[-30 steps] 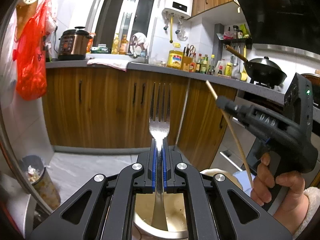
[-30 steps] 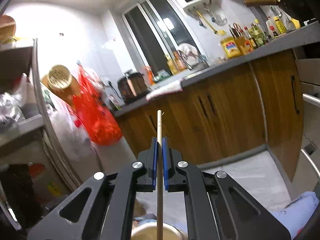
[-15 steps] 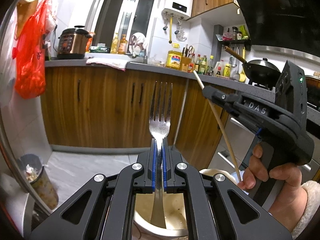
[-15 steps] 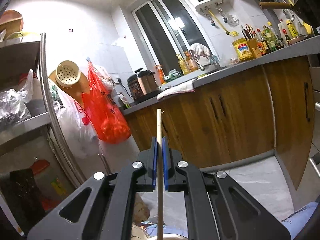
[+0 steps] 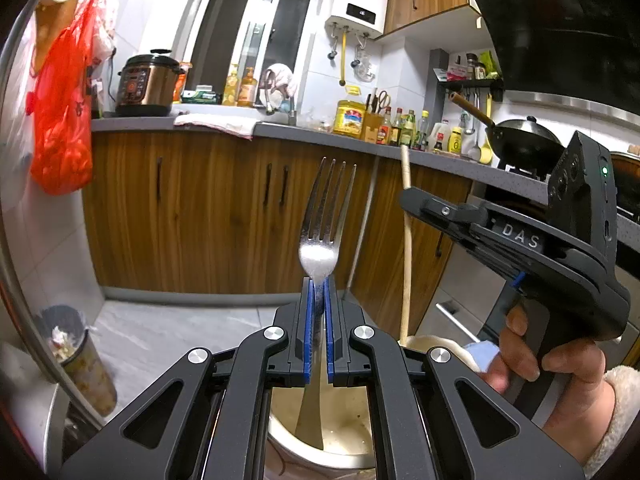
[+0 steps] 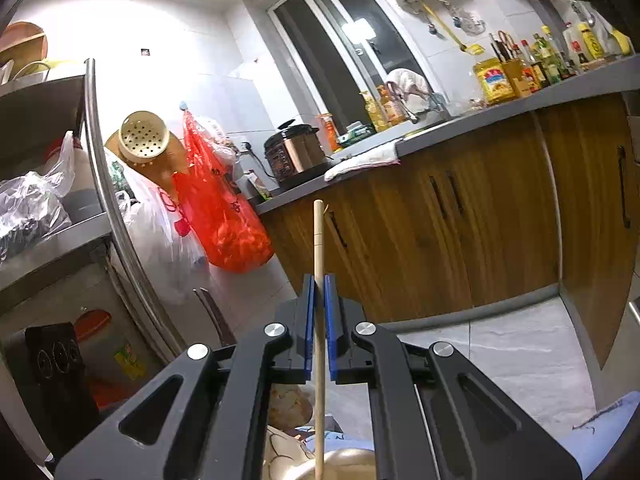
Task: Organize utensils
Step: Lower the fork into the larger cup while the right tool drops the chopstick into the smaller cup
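Observation:
My left gripper (image 5: 319, 280) is shut on a steel fork (image 5: 325, 224), tines pointing up; its handle hangs down into a cream ceramic holder (image 5: 344, 446) right below the jaws. In the left wrist view the right gripper (image 5: 412, 196), held by a hand (image 5: 560, 376), stands to the right with a wooden chopstick (image 5: 407, 248) clamped upright, its lower end at the holder's rim. In the right wrist view my right gripper (image 6: 319, 280) is shut on that chopstick (image 6: 319, 240), and the holder's rim (image 6: 344, 464) shows below.
Wooden base cabinets (image 5: 192, 208) under a grey counter (image 5: 280, 130) face me. A small bin (image 5: 76, 356) stands on the floor at the left. A red bag (image 5: 60, 120) hangs on the wall, a metal shelf rack (image 6: 60, 184) stands left, and a wok (image 5: 520, 140) sits right.
The right gripper has swung its chopstick from a slant to nearly upright and shifted left, closer to the fork. The left gripper and fork have stayed put.

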The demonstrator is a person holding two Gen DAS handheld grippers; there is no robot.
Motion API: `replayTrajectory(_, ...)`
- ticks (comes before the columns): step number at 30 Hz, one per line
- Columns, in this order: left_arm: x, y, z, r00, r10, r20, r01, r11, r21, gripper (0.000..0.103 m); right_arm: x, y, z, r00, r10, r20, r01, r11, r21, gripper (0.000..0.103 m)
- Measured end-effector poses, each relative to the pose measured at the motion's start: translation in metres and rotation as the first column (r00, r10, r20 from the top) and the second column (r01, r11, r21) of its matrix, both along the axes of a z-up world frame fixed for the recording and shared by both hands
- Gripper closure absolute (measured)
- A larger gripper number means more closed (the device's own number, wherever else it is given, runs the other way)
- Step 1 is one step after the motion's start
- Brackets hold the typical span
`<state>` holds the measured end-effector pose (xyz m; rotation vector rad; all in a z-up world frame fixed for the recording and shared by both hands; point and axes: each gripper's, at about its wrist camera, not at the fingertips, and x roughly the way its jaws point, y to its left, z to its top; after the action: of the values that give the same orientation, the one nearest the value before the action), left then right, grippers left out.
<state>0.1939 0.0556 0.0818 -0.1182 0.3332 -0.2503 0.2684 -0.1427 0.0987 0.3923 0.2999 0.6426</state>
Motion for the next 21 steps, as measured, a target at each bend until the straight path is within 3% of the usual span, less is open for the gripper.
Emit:
replayTrajectory(5,0.004,0.000,-0.003,0.998,-0.023,-0.051,0.023,1.000,-0.005,0.097,-0.006,-0.010,-0.010,0.998,-0.011,-0.064,0.009,0.999,-0.034,0.098)
replayTrajectory(12,0.000,0.000,-0.002,0.998,-0.026,-0.059,0.026,1.000,-0.008,0.097,-0.019,-0.005,-0.026,0.991,0.030,-0.131,-0.047,0.991,-0.123,0.098)
replayTrajectory(21,-0.007,-0.002,0.007,0.996,-0.015,-0.083,0.016,1.000,0.010,0.093,-0.029,-0.002,-0.035,0.980,0.046,-0.192,-0.075,0.986,-0.148,0.095)
